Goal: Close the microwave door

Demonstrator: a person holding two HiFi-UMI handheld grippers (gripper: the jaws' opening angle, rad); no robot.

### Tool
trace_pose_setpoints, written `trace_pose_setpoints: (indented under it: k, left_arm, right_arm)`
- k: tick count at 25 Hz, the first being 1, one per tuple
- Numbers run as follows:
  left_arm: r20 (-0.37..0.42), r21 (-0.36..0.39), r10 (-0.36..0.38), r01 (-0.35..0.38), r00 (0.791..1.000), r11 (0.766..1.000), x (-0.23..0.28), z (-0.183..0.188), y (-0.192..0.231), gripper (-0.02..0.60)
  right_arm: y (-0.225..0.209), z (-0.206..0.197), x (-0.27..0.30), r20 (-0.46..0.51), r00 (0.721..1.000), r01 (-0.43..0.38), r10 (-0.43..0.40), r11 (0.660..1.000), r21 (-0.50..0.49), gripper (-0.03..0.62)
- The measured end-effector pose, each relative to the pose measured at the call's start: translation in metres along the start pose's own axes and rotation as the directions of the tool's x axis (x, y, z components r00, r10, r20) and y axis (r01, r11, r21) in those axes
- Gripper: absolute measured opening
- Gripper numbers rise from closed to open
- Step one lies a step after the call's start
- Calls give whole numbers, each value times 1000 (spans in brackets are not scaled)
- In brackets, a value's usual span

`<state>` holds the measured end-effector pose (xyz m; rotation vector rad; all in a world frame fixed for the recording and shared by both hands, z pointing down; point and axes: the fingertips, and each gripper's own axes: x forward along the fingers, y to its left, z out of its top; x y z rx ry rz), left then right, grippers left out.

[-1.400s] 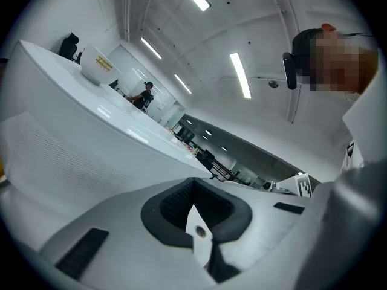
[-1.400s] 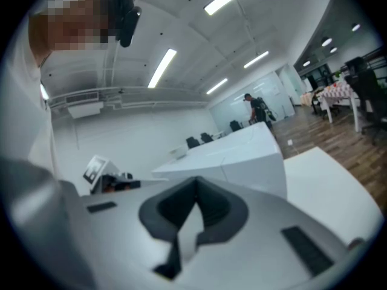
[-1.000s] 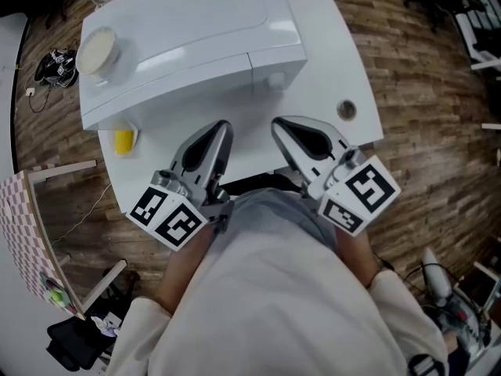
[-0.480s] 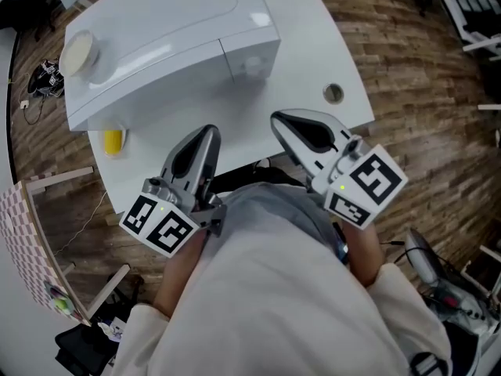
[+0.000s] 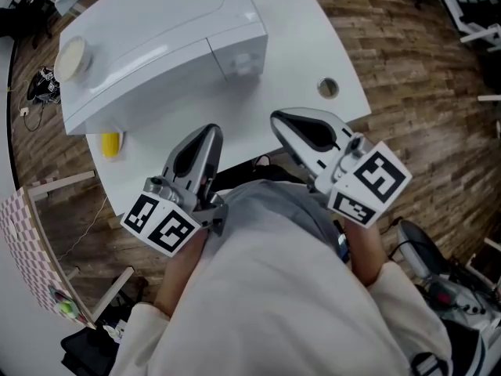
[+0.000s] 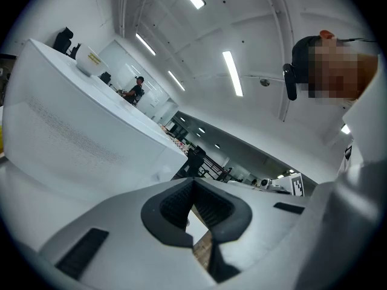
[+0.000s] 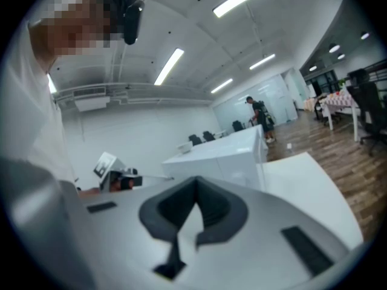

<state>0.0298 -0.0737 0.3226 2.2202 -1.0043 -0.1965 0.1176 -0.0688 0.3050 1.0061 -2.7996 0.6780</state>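
A white microwave [image 5: 156,37] stands on a white table [image 5: 305,45], seen from above; its door looks flush with the front. In the left gripper view the microwave [image 6: 78,138] fills the left side. It shows small and further off in the right gripper view, as the microwave [image 7: 224,156]. My left gripper [image 5: 205,135] and right gripper [image 5: 282,120] hover side by side near the table's front edge, close to my body and apart from the microwave. Both are shut with nothing between the jaws.
A shallow white bowl [image 5: 70,56] rests on the microwave's top at the left. A yellow cup [image 5: 110,143] stands on the table by the microwave's left front corner. A round cable hole [image 5: 328,88] marks the table at right. Wooden floor surrounds the table.
The microwave and table have slid up and left in the head view, so both grippers sit further back from the microwave. Both stay shut.
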Motion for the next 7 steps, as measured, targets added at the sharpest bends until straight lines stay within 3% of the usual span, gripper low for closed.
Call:
trace_pose_setpoints:
  k: [7]
  left_arm:
    - [-2, -9, -7, 7, 1000, 1000, 2, -3, -1, 17]
  right_arm:
    - [-1, 0, -1, 4, 1000, 1, -1, 1000, 15, 20]
